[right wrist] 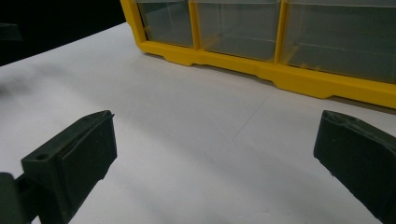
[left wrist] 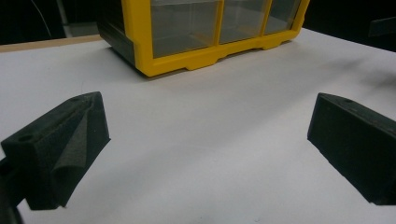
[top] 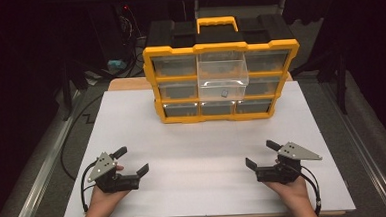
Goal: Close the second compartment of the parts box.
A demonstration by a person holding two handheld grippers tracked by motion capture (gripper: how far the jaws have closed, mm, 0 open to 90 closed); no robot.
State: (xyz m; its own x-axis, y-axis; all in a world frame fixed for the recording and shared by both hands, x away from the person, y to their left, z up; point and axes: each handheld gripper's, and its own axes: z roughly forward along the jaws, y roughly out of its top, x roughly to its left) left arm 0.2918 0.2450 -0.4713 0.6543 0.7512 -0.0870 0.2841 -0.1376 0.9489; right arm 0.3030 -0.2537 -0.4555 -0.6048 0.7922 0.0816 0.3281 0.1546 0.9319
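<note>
Both grippers (top: 131,160) (top: 258,153) agape, empty; organizer (top: 221,69) well ahead, drawer (top: 223,77) apparently pulled out.

Left gripper (left wrist: 208,144), jaws wide apart, faces the yellow drawer cabinet (left wrist: 187,58) on the white table (left wrist: 210,107).

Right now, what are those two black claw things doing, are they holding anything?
Left gripper: open, holding nothing, low over the white table.
Right gripper: open, holding nothing.
</note>
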